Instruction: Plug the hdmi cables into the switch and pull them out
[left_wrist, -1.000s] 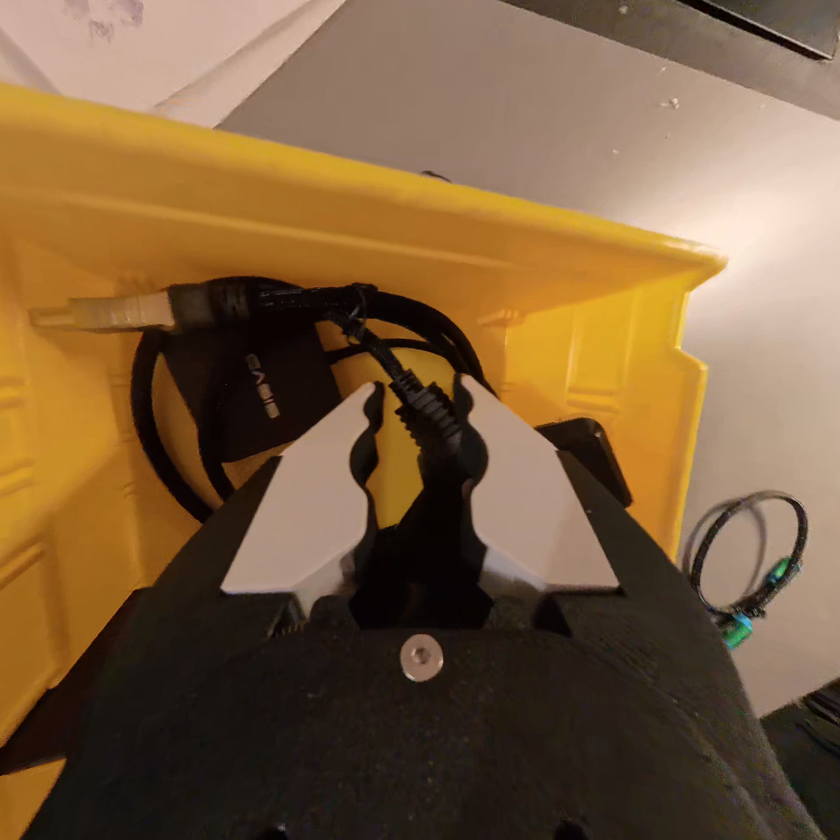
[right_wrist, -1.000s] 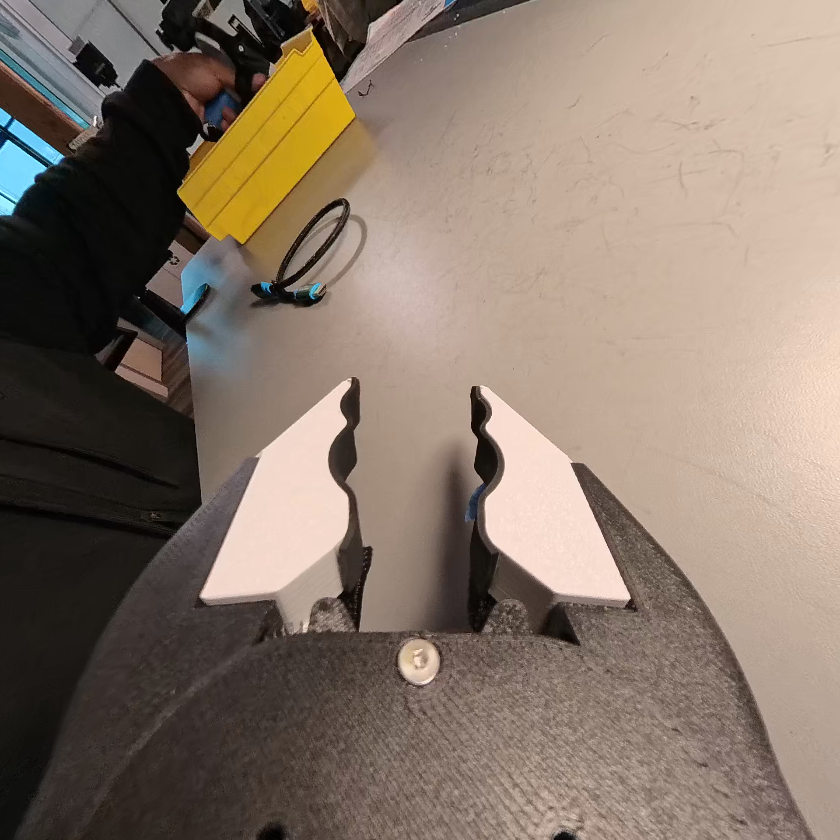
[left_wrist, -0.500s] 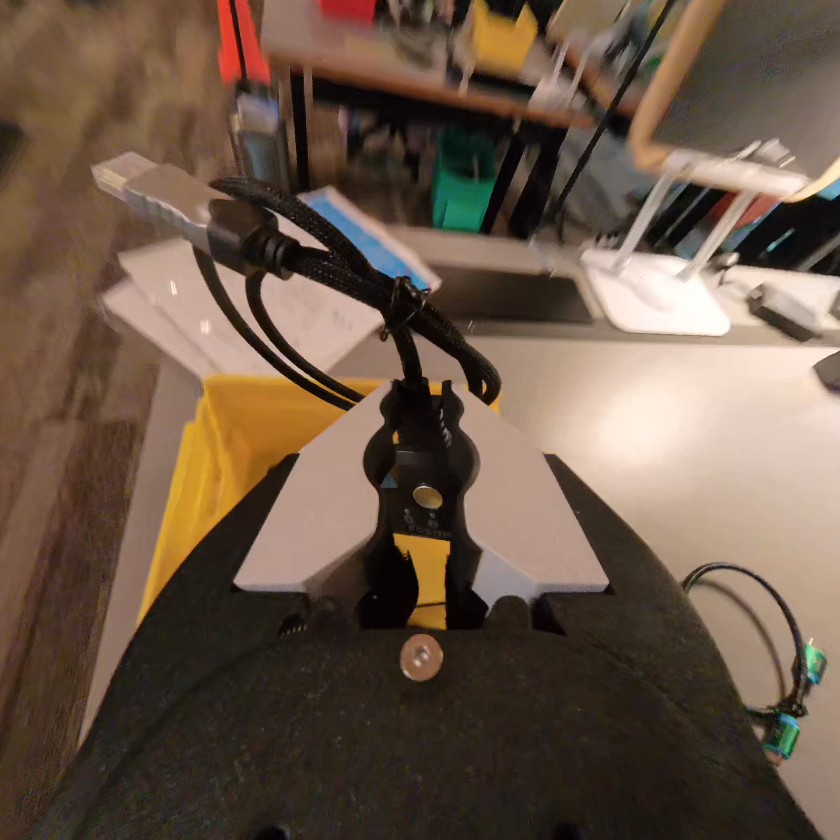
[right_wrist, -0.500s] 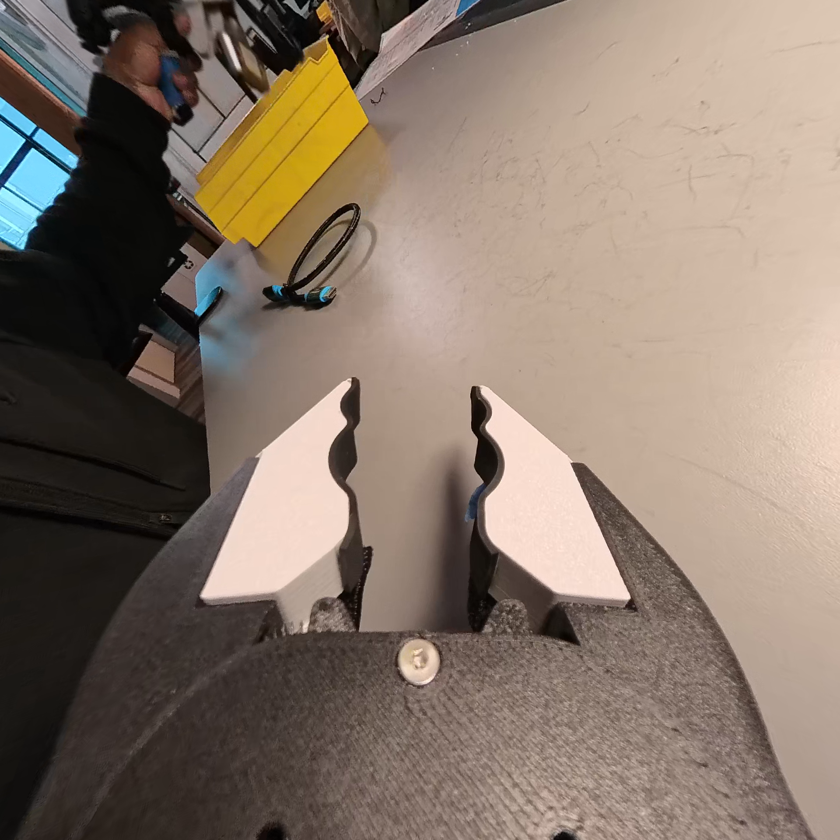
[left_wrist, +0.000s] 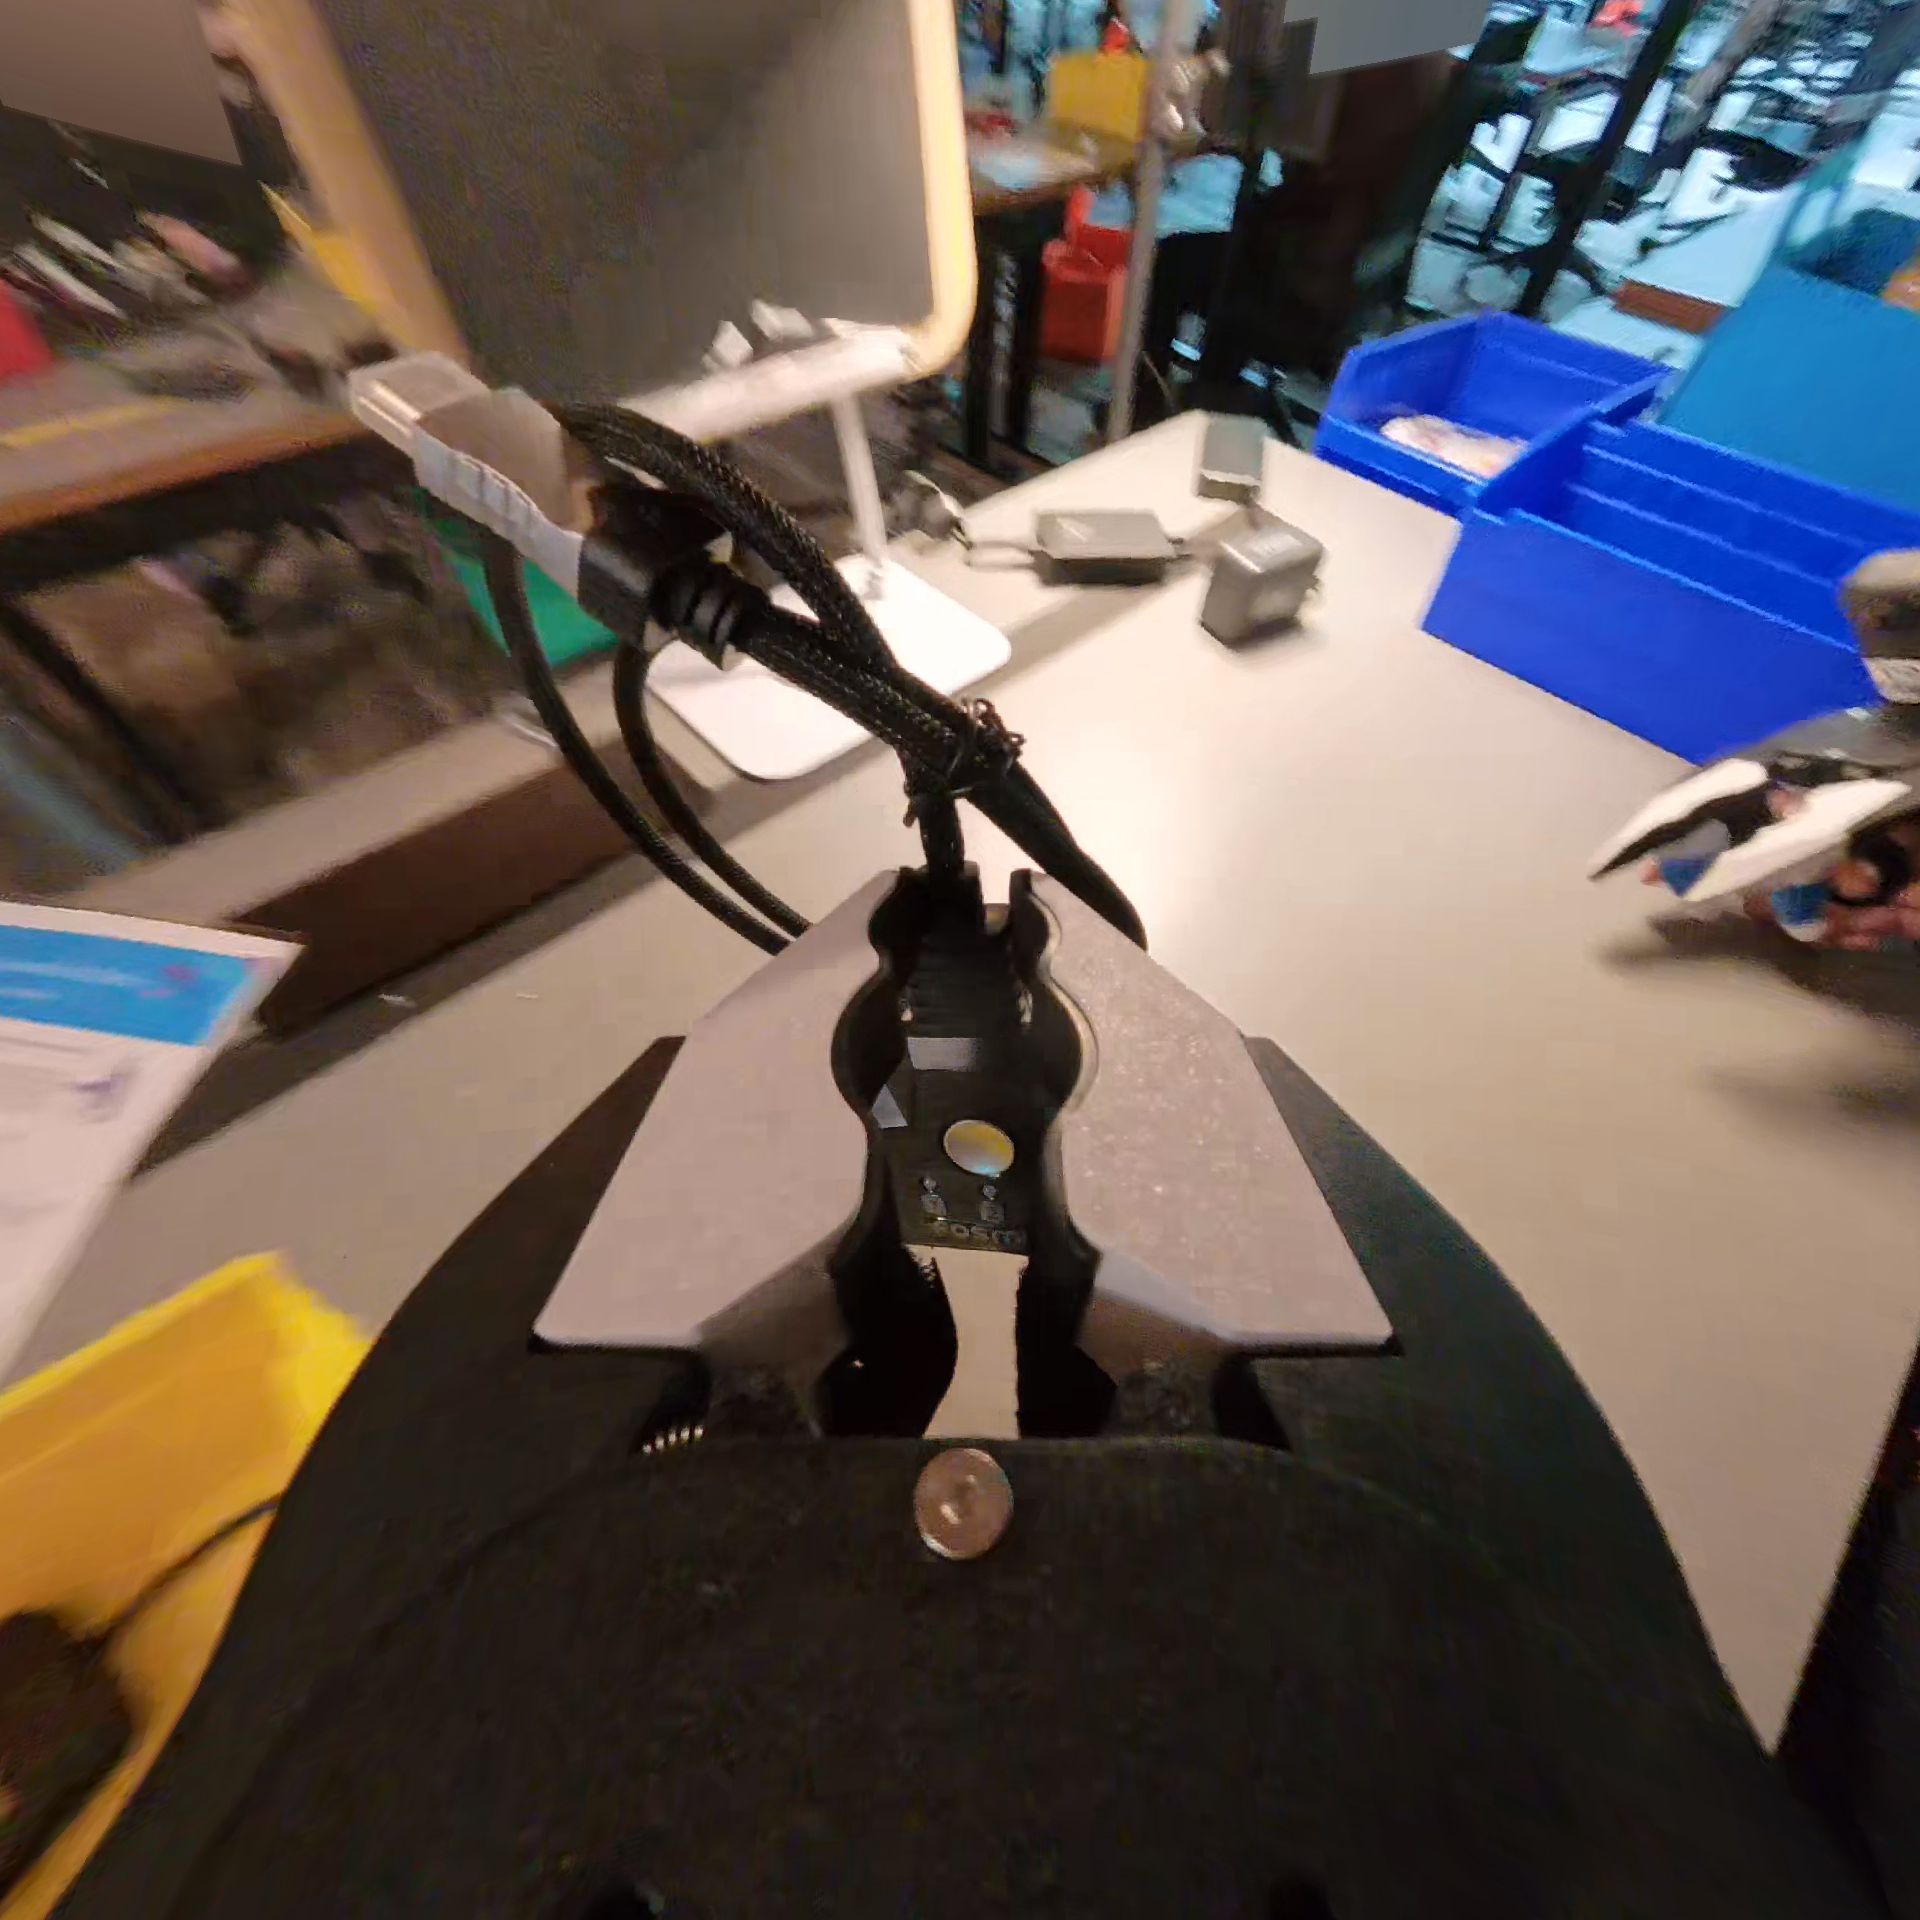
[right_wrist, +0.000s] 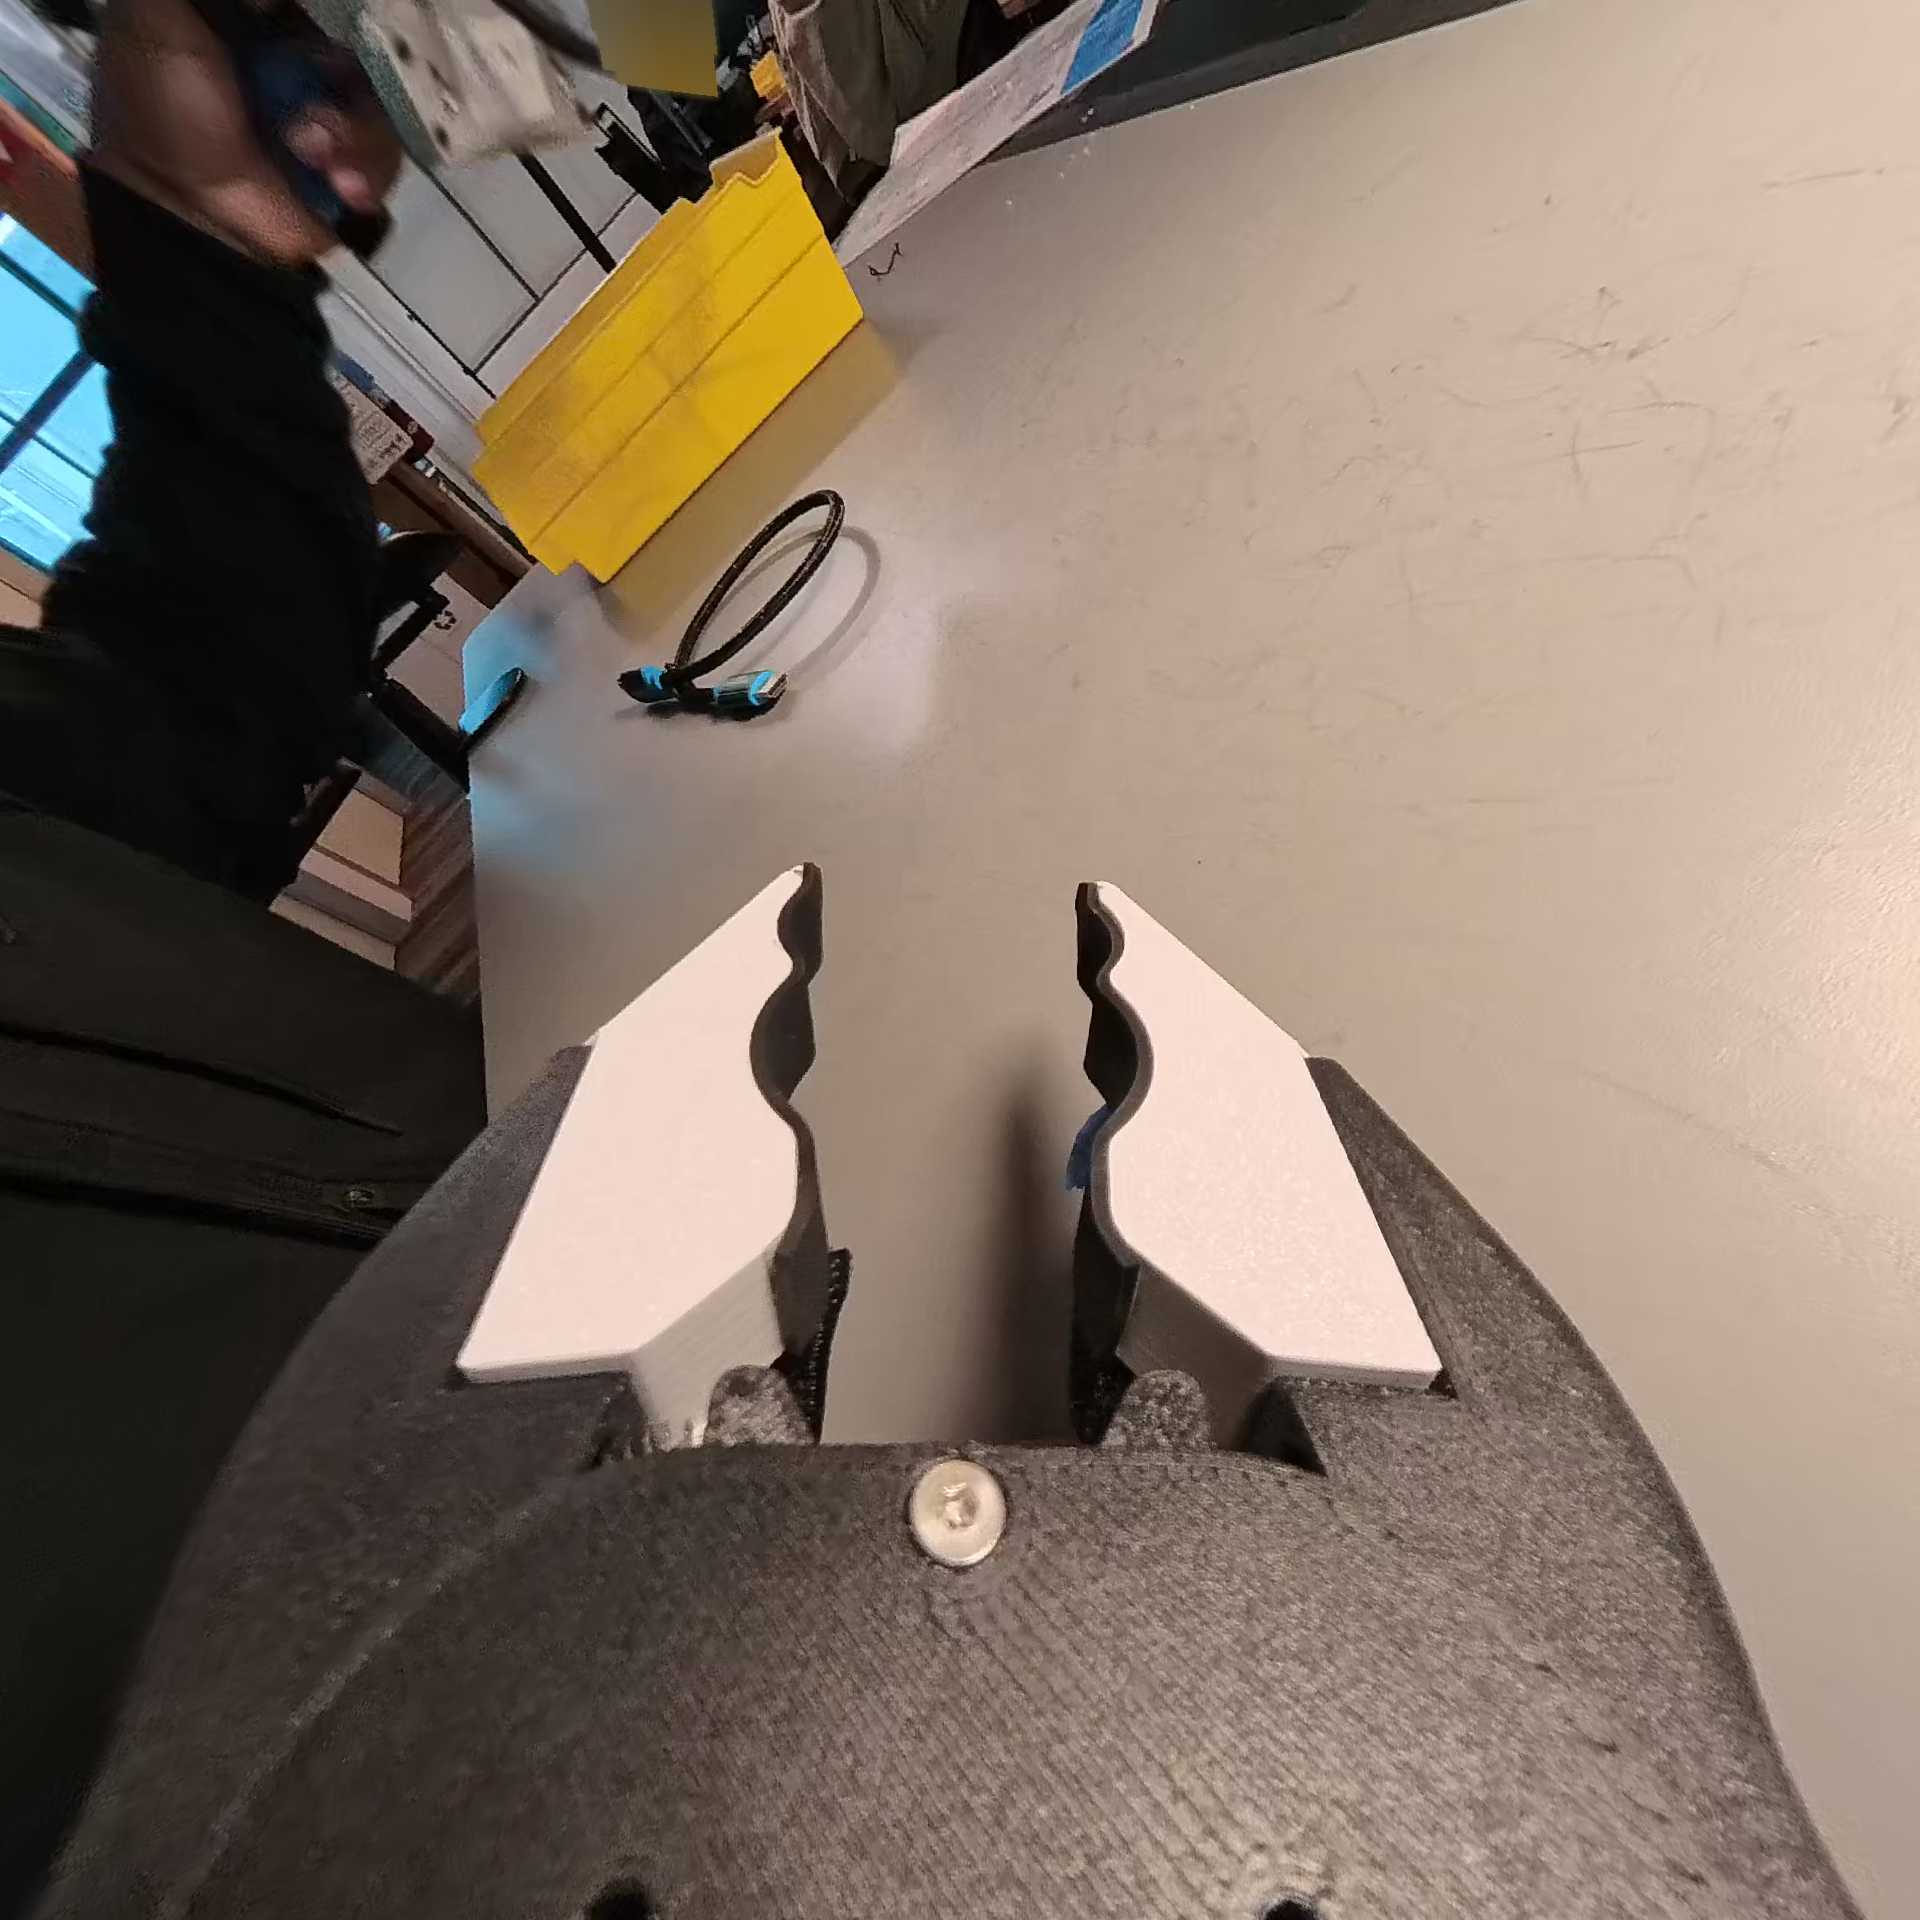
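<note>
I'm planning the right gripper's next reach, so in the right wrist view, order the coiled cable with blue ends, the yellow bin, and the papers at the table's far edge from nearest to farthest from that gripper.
From the right gripper:
1. Coiled cable with blue ends, ahead and left on the table.
2. Yellow bin, beyond the cable, farther left.
3. Papers, at the far edge, behind the bin.
</note>
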